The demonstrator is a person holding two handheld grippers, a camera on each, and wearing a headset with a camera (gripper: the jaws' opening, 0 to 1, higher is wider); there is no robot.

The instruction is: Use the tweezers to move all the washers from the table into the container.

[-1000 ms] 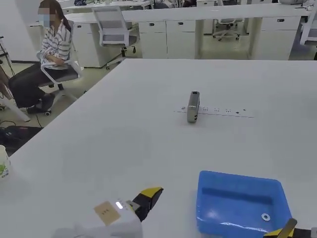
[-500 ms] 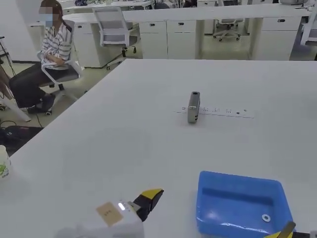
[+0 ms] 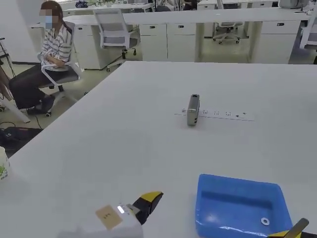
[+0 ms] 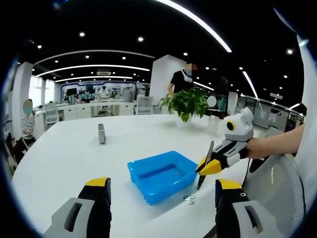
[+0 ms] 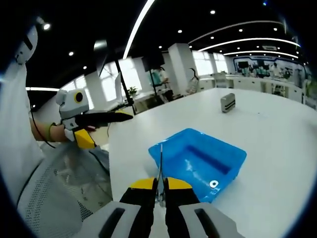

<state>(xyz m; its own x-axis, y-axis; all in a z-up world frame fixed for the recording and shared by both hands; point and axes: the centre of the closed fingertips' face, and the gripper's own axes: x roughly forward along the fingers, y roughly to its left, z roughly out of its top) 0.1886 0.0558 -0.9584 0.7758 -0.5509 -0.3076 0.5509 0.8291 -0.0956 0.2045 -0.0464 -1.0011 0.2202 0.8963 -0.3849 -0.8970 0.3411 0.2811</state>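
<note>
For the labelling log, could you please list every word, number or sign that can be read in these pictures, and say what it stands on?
No text is legible in any view.
Tan sticker on the left gripper: faint marks, too blurred to read.
Row of small marks on the table beside the grey block: too small to read.
Green print on the cup at the left edge: not readable.

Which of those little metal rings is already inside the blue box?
The lone washer lying inside the blue container. The other two washers lie close together on the table, just outside the container's wall.
</note>
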